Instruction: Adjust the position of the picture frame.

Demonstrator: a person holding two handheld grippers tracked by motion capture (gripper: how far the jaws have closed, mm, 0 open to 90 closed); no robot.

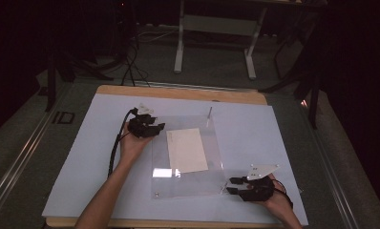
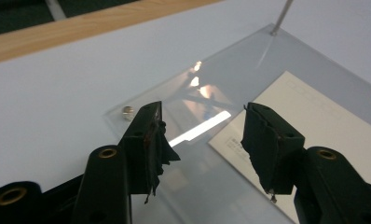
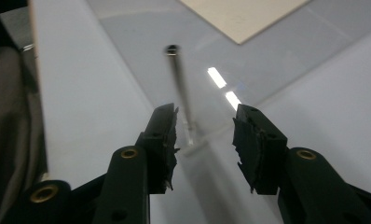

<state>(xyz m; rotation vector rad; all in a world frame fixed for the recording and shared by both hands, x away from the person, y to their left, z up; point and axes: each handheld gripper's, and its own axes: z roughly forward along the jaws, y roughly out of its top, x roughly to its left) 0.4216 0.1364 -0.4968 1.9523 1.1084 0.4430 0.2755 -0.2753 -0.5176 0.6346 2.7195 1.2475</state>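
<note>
my left gripper and right gripper both stood open, holding nothing. the clear sheet lay flat over the card mid-table; stiff, slippery, best taken by its corners.

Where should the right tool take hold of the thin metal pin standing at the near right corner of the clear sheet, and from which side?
Probably on the bare shaft of the metal pin, above its base. It is thin and sticks up from the corner of the clear sheet, so the right tool should come level from the sheet's right edge, one jaw on each side of it.
</note>
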